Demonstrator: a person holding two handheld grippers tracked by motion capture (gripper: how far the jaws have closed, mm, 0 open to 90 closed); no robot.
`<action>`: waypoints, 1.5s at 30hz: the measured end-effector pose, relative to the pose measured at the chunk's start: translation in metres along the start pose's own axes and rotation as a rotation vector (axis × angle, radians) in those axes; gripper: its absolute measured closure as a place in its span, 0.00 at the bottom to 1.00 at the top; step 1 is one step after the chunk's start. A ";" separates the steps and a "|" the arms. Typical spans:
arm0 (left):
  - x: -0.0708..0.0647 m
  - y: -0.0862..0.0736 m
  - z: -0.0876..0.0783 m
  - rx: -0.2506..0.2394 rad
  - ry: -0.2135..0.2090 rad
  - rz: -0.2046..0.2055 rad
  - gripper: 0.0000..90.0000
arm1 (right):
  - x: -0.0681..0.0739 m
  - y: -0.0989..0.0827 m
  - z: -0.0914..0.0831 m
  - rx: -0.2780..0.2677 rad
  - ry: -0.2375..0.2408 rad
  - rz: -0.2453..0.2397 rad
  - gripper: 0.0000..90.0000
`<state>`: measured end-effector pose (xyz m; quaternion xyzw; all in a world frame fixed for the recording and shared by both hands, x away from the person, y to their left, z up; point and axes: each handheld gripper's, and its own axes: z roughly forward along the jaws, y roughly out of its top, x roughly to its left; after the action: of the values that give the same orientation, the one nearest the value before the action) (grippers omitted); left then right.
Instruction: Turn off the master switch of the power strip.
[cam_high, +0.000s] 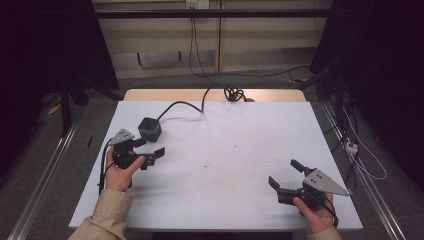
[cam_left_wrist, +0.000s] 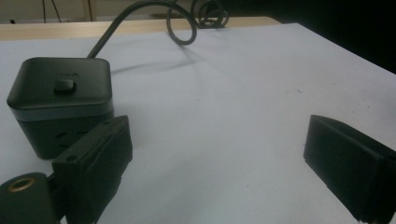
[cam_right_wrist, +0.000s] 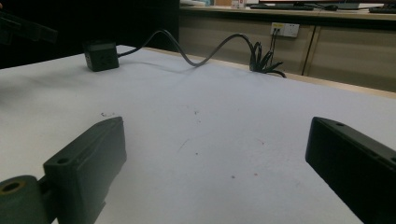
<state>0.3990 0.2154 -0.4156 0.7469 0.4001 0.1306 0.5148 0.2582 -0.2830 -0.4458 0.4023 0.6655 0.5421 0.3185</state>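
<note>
**Left tool standing released beside the black cube socket**

In the high view the black cube socket (cam_high: 149, 128) is sitting on the white table (cam_high: 225, 165) in the upper left of the frame; its dark cable (cam_high: 185, 106) is curling away toward the top centre, ending in a coil at the table's far edge. The left tool (cam_high: 148, 151) is lying just below and beside the cube, its jaws standing wide apart with nothing between them; in the left gripper view the cube (cam_left_wrist: 60, 102) is sitting at the left of the frame, just behind the left-hand jaw, whether touching it I cannot tell. The right tool (cam_high: 287, 176) is resting in the lower right of the high view, well apart from the cube, its jaws likewise spread and gripping nothing; in the right gripper view the cube (cam_right_wrist: 100, 56) is showing small in the upper left of the frame, its cable (cam_right_wrist: 205, 49) snaking rightward across the table.
</note>
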 end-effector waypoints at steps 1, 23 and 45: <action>-0.001 -0.001 -0.001 -0.003 -0.004 -0.002 0.08 | 0.000 0.000 0.000 0.001 -0.002 0.001 0.05; -0.016 -0.019 -0.017 0.010 -0.035 0.058 0.06 | -0.001 0.001 -0.001 -0.002 -0.001 0.001 0.05; -0.020 -0.037 -0.027 0.023 -0.025 0.088 0.06 | 0.000 0.001 -0.001 -0.001 0.003 0.000 0.05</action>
<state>0.3524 0.2242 -0.4322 0.7712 0.3621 0.1390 0.5048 0.2579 -0.2837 -0.4449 0.4013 0.6656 0.5431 0.3179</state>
